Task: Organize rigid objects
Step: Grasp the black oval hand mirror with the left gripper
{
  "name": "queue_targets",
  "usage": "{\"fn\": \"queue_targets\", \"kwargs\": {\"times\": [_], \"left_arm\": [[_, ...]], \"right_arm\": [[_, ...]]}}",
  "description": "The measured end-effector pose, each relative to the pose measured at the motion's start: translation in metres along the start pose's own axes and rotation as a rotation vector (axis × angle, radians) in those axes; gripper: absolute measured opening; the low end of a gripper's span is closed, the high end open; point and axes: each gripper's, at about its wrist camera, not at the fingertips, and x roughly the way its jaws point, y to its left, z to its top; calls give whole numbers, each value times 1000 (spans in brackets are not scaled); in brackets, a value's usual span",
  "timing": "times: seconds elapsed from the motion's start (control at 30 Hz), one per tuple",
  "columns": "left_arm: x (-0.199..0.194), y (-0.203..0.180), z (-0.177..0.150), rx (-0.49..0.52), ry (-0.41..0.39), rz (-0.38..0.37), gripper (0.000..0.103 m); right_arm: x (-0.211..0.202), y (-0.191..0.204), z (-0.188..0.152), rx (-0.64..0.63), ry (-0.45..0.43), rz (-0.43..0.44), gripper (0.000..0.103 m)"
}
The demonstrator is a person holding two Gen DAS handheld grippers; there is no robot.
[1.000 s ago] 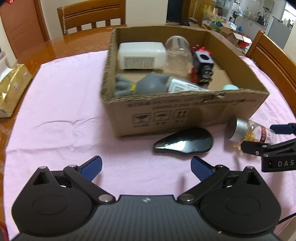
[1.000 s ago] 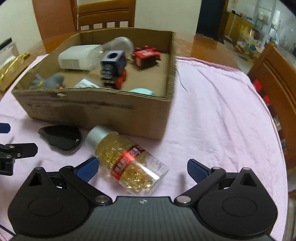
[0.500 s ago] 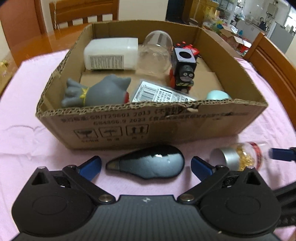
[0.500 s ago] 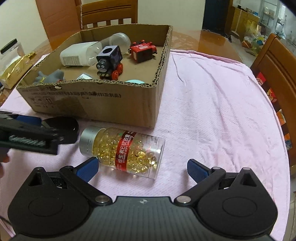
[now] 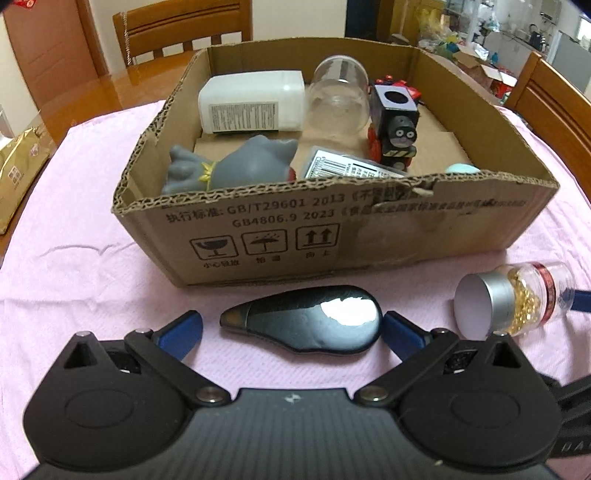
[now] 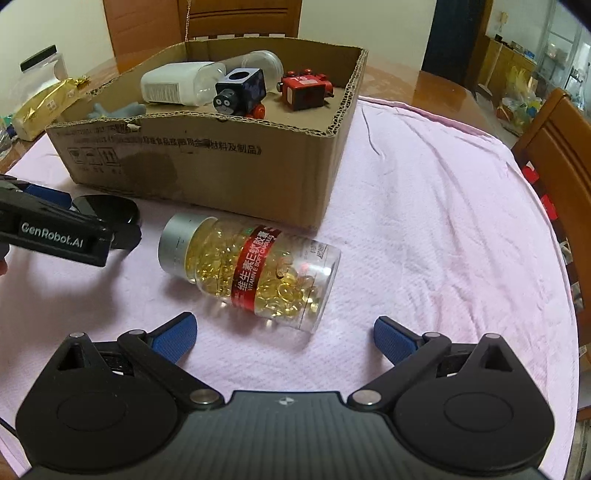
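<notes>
A glossy black teardrop-shaped object (image 5: 306,323) lies on the pink cloth just before the cardboard box (image 5: 332,236). My left gripper (image 5: 291,330) is open, its blue fingers on either side of that object without closing on it. To the right lies a clear bottle of yellow capsules (image 5: 513,302) with a silver cap. In the right wrist view the bottle (image 6: 251,269) lies on its side just ahead of my open right gripper (image 6: 284,332). The left gripper's body (image 6: 55,232) reaches in from the left over the black object (image 6: 107,212).
The box (image 6: 207,166) holds a white bottle (image 5: 251,101), a clear jar (image 5: 338,98), a black toy train (image 5: 395,125), a red toy (image 6: 304,88), a grey figure (image 5: 236,168). Wooden chairs (image 5: 181,29) surround the table. A gold packet (image 5: 18,173) lies left.
My left gripper has swung right and dropped until the black object lies between its fingers. The right gripper has drawn nearer to the capsule bottle.
</notes>
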Motion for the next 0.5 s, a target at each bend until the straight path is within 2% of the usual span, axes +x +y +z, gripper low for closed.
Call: {"fn": "queue_targets", "kwargs": {"times": [0.17,0.3,0.5], "left_arm": [[6,-6,11,-14,29,7,101],[7,-8,17,22,6,-13,90],[7,15,16,15,17,-5,90]], "right_arm": [[-1,2,-2,13,-17,-9,103],[-2,3,-4,26,-28,-18,103],[-1,10,3,36,23,-9,103]]}}
